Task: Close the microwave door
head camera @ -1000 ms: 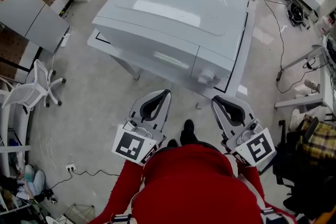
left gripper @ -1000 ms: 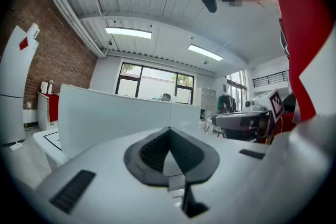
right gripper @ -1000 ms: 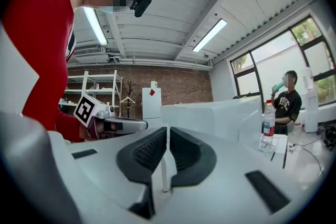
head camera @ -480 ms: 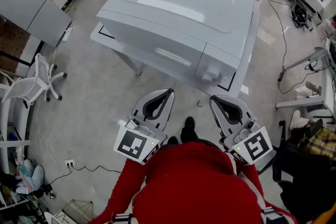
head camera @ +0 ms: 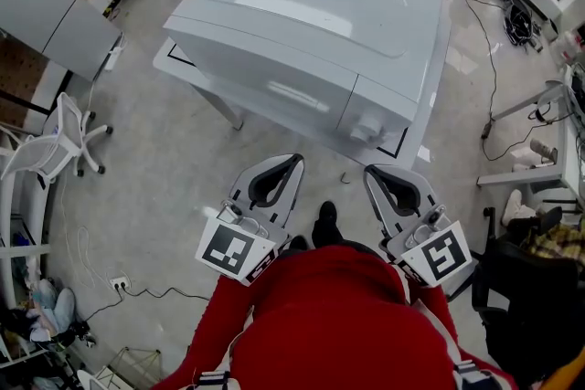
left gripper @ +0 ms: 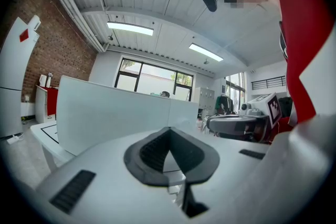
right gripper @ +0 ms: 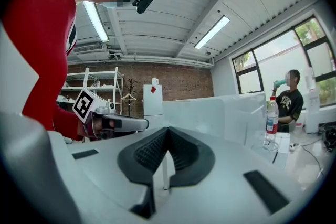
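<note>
Your left gripper (head camera: 293, 161) has its jaws pressed together on nothing, with only air in the loop behind the tips. Your right gripper (head camera: 374, 171) is the same, jaws together and empty. You hold both short of the microwave (head camera: 311, 23), pointing at its front face without touching it. The left one lines up with the door (head camera: 271, 89), the right one with the control panel (head camera: 370, 117) and its knob (head camera: 364, 132). The microwave sits on a white table (head camera: 166, 67), straight ahead of you. Now the door: from above it looks flush with the microwave's front, with no gap showing along the edge beside the panel. So I'd call the closing done, as far as this shows. What's left, if anything, is a firm nudge to confirm the latch, because I can't tell from here whether it has caught.
</note>
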{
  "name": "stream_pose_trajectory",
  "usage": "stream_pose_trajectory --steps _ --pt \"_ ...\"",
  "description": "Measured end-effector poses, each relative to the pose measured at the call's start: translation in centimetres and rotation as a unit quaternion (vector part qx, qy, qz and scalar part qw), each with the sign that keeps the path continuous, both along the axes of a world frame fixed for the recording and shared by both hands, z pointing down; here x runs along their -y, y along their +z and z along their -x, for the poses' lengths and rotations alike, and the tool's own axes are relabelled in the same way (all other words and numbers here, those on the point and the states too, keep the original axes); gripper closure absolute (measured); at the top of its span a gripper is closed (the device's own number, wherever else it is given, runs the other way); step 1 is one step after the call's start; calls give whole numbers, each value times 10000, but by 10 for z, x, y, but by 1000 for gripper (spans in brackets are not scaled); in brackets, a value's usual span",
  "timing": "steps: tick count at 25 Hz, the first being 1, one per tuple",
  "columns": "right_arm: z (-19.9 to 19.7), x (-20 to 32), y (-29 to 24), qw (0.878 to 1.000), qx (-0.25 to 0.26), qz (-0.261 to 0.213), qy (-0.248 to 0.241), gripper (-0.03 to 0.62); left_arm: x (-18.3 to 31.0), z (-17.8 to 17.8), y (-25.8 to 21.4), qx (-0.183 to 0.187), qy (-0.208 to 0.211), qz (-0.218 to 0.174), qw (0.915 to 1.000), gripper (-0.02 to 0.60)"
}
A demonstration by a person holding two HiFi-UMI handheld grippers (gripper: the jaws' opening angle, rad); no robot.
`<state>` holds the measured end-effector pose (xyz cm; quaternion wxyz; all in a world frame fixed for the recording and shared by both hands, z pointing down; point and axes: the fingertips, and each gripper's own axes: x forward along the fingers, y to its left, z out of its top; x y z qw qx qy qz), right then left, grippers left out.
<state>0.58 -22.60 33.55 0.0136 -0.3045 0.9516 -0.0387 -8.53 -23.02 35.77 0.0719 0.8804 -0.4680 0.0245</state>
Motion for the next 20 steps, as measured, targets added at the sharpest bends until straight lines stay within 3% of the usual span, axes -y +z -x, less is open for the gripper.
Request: stream_pose_trajectory --steps 8,20 --pt "-1 -1 11 9997 -223 127 -14 582 0 -1 1 22 67 15 10000 572" --pt "1 4 4 9999 45 118 100 582 -2 2 1 84 97 -9 9999 572"
